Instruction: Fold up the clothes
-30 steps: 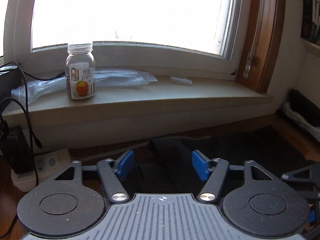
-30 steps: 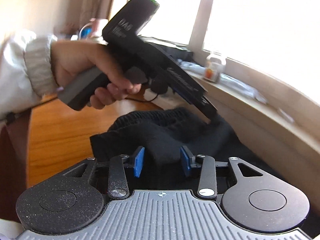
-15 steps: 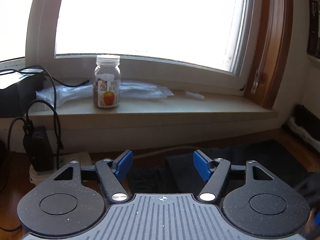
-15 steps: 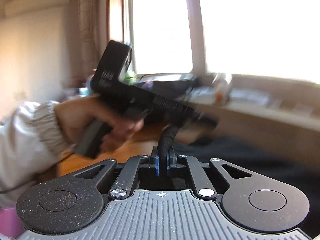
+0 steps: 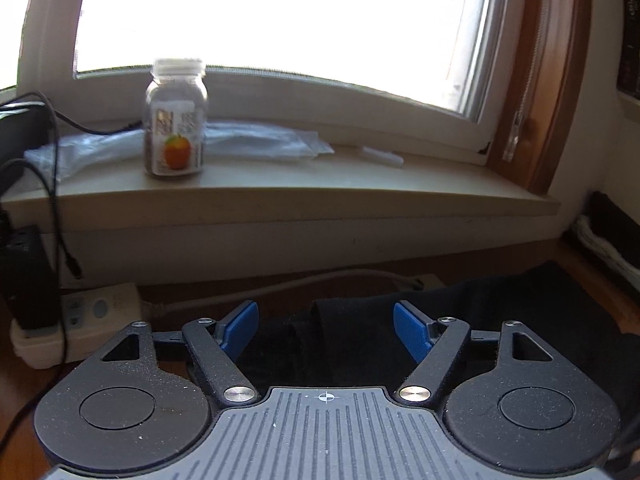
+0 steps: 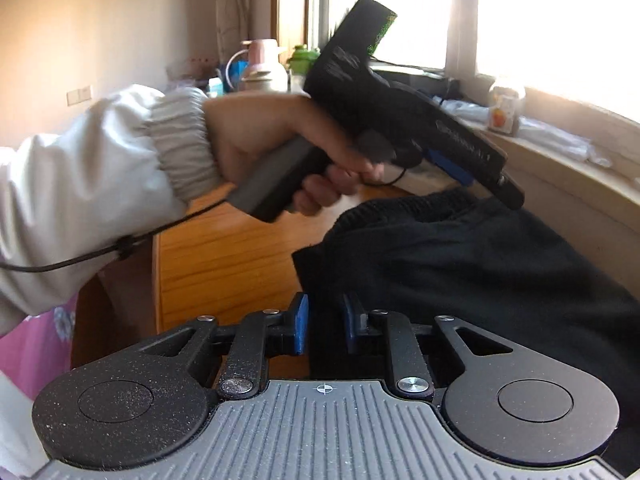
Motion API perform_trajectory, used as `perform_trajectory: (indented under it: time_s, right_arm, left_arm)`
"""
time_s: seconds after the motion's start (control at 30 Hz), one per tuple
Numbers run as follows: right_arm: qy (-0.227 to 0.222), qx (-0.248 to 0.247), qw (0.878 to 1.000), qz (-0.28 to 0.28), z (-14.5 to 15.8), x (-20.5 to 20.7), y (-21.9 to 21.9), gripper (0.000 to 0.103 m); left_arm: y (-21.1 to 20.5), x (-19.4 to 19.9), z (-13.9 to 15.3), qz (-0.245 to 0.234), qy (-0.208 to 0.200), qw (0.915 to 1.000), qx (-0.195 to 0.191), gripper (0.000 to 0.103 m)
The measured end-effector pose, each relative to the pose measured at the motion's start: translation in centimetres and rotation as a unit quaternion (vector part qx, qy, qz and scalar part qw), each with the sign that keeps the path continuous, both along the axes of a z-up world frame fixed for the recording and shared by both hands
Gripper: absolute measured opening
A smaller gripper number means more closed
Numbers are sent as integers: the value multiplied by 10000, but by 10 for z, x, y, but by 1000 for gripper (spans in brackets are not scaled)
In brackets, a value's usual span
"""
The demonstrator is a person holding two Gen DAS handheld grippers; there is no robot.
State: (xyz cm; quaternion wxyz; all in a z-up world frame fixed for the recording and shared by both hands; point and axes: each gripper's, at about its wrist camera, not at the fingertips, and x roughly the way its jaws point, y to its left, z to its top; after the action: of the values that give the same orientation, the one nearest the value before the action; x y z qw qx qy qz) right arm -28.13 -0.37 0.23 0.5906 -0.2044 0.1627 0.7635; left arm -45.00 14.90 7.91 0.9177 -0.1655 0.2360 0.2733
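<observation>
Daylight pours through the window straight at my left camera, and the pane is blown out to pure white; the jar on the sill is backlit and soft; the black garment loses all detail in shadow; my right view shows motion smear on the hand; fisheye bends the frame edges in both.

Right gripper jaws around black garment edge.

Matt black knit cloth of the garment is being shown ahead of the right tongs, beside glossy wooden bench.
</observation>
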Motion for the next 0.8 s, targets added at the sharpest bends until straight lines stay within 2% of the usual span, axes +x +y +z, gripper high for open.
perform_trajectory:
  time_s: [0.07,0.1,0.13,0.17,0.27,0.3,0.33,0.37,0.4,0.43,0.5,0.53,0.67,0.8]
  right_arm:
    - [13,105,9998,-194,6,11,-20,34]
    - [0,154,9993,-328,8,17,-31,40]
    - [-41,205,9986,-494,9,25,-46,43]
    - [-113,258,9974,-669,11,33,-60,45]
    - [-287,289,9901,-1345,14,67,-102,45]
    - [-351,278,9862,-1593,14,78,-117,45]
    - [-436,270,9814,-1848,12,89,-130,45]
    - [-520,261,9760,-2101,11,99,-144,45]
    - [-571,247,9706,-2324,10,109,-158,45]
    - [-586,242,9653,-2534,9,117,-173,45]
    - [-553,230,9556,-2886,6,132,-201,45]
    - [-508,230,9510,-3043,3,138,-213,45]
    - [-390,163,9388,-3420,-9,148,-248,45]
    - [-240,8,9368,-3492,-24,150,-263,45]
  left_arm:
    - [2,7,-4,-20,55,10000,61,67]
    - [2,10,-6,-42,81,9999,100,51]
    - [2,11,-7,-41,110,9999,115,22]
    - [1,12,-8,-40,139,9998,131,12]
    - [0,5,-2,99,63,9996,242,9]
    - [0,1,2,133,-1,9996,252,10]
    - [0,-4,5,166,-66,9995,263,14]
    - [0,-5,7,260,47,9992,297,17]
    - [1,-5,8,354,164,9987,332,25]
    - [1,-7,10,536,241,9975,396,45]
    - [-4,-12,14,755,253,9956,497,64]
    - [-10,-15,16,699,182,9960,528,68]
    - [-44,-19,18,372,17,9977,573,78]
    - [-77,-23,3,146,86,9983,559,78]
